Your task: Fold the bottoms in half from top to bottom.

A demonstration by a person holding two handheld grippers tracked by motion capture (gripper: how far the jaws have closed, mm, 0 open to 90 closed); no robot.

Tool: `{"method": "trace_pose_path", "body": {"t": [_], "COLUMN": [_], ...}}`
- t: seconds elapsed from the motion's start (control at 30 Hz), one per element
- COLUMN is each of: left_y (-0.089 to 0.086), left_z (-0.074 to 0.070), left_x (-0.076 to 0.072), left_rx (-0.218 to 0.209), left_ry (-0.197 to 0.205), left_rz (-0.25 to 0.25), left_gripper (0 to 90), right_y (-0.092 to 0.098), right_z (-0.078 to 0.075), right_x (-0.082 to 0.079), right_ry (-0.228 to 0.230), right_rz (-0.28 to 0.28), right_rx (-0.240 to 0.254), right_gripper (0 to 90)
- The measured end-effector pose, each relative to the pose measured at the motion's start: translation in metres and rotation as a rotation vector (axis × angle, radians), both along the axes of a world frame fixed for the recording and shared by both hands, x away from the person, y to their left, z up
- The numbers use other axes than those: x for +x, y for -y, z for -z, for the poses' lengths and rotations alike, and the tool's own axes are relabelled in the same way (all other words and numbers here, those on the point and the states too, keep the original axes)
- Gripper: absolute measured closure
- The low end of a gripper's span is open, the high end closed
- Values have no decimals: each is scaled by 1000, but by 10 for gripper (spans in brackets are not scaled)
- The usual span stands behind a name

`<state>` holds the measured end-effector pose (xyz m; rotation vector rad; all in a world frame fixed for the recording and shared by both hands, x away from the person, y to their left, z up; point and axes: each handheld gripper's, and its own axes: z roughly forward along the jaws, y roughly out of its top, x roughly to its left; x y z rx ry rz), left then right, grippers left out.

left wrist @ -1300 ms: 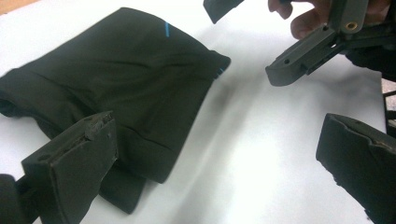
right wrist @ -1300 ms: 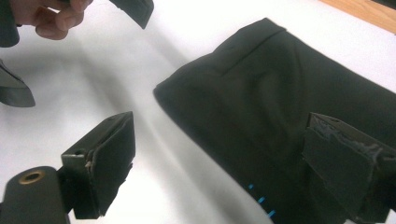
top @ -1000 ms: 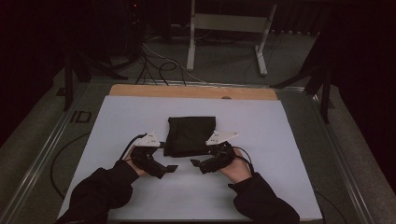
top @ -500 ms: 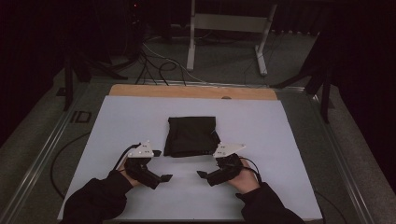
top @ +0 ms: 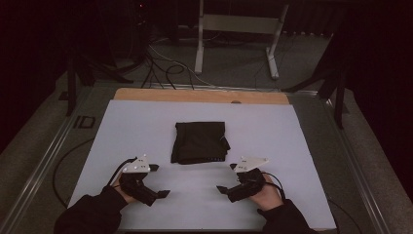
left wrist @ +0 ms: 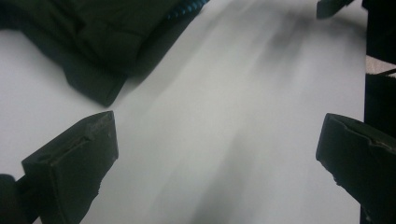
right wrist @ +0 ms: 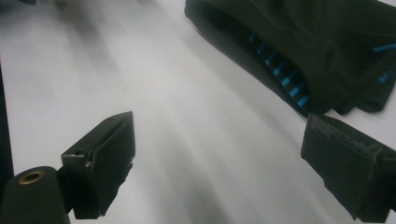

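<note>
**benchwatcher:** Two sets of tongs, both spread wide with nothing between the jaws. The folded black garment (top: 199,142) sits near the middle of the white bench (top: 302,146), and it's the landmark for everything here. The left tongs (top: 158,180) are just off its near-left corner, the right tongs (top: 227,178) just off its near-right corner. Neither touches the cloth.

**foldfan:** Why are they parked on the person's side of the garment and not on it?

**benchwatcher:** My guess is the fold looks finished. It's a tidy rectangle with squared edges, so there's nothing left to pinch. Keeping the jaws apart on either side of it means no fabric gets snagged.

**foldfan:** What about the gripper cameras?

**benchwatcher:** The left gripper view has the garment's corner (left wrist: 88,56) up and left of the open jaws, with bare bench between them. The right gripper view has it up and right (right wrist: 327,51), with blue stitching along the near edge, and again only bench between the jaws. Both look angled inward toward the garment, I'd say so either one could go back in if a corner needs tidying.
</note>
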<state>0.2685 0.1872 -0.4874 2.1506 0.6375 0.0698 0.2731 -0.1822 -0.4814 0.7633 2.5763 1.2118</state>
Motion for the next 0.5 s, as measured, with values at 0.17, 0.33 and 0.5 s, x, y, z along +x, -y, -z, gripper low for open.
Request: {"method": "trace_pose_path", "body": {"t": [0.17, 0.33, 0.5], "left_y": [-11, -26, -40], "left_z": [4, 8, 10], "left_x": [-6, -10, -13], "left_rx": [17, 22, 30], "left_ry": [-13, -29, -37], "left_rz": [-11, -43, -85], "left_gripper": [0, 0, 0], "right_y": [18, 38, 60], "right_z": [1, 3, 6], "right_x": [-3, -9, -15], "right_ry": [7, 16, 19], "right_rz": [36, 86, 141], "right_rx": [-5, 0, -12], "right_gripper": [101, 101, 101]}}
